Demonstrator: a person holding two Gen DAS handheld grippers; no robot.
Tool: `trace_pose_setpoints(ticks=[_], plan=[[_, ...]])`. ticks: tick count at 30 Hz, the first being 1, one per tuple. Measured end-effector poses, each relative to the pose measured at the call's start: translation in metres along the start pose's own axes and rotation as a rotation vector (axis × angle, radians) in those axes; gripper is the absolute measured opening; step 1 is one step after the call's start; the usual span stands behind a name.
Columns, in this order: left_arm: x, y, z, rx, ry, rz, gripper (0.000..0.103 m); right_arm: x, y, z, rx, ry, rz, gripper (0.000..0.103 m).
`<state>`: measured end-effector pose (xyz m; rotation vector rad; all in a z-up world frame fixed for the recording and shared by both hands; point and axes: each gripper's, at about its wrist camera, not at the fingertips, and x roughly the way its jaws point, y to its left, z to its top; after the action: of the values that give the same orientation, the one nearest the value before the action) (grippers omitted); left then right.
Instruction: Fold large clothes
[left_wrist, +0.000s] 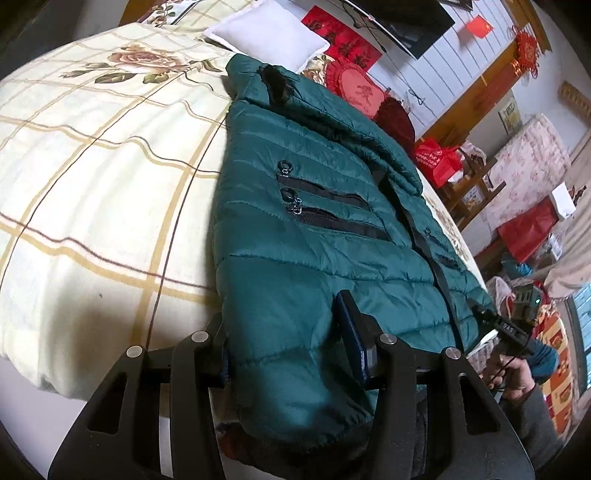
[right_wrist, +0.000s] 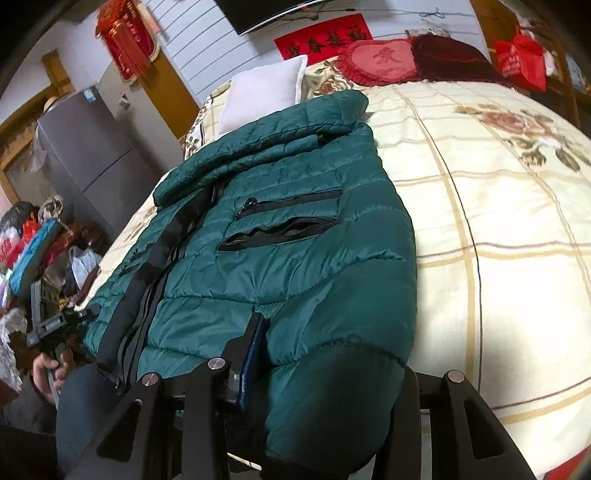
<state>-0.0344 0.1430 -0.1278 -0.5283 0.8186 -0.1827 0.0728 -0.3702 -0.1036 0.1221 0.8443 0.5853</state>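
A dark green quilted jacket (left_wrist: 306, 236) lies front-up on the bed, collar toward the pillows, with its sleeves folded in over the chest; it also shows in the right wrist view (right_wrist: 295, 251). My left gripper (left_wrist: 284, 332) straddles the jacket's bottom hem corner, with thick fabric bunched between its jaws, one finger (left_wrist: 351, 325) on top of the cloth. My right gripper (right_wrist: 328, 354) holds the other hem corner the same way, one finger (right_wrist: 251, 347) visible over the fabric. Each gripper shows in the other's view: the right (left_wrist: 517, 325) and the left (right_wrist: 55, 325).
The bed has a cream checked rose-print cover (left_wrist: 92, 177). A white pillow (left_wrist: 266, 33) and red heart cushion (right_wrist: 380, 61) lie at the head. A grey fridge (right_wrist: 88, 155) and cluttered bags (left_wrist: 439, 158) stand beside the bed.
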Motion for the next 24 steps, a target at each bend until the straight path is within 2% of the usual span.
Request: trace_pose_setpoints(ticks=[2,4,7,13,17,20,23,24], plan=[[0.000,-0.002,0.002,0.007,0.016,0.042,0.030,-0.005,0.006,0.001,-0.026,-0.020,-0.011,0.029],[-0.003,0.001,0.005,-0.011,0.013,0.040,0.018,-0.014,0.013,0.003,-0.032,-0.060,-0.001,0.022],[-0.012,0.006,0.015,-0.034,-0.015,0.043,0.015,-0.028,0.024,0.004,0.009,-0.116,0.030,0.019],[-0.046,0.015,0.031,-0.067,-0.083,0.031,0.014,-0.044,0.044,-0.008,0.101,-0.186,0.115,0.018],[-0.042,0.017,0.020,-0.023,-0.035,0.071,0.014,-0.042,0.045,-0.019,0.161,-0.183,0.123,0.018],[-0.032,0.014,0.010,0.013,-0.002,0.120,0.016,-0.033,0.037,-0.019,0.201,-0.147,0.108,0.018],[-0.026,0.010,0.005,0.037,0.005,0.175,0.027,-0.023,0.026,-0.021,0.243,-0.085,0.087,0.020],[-0.024,0.009,0.004,0.049,0.010,0.191,0.037,-0.018,0.025,-0.021,0.243,-0.054,0.057,0.023]])
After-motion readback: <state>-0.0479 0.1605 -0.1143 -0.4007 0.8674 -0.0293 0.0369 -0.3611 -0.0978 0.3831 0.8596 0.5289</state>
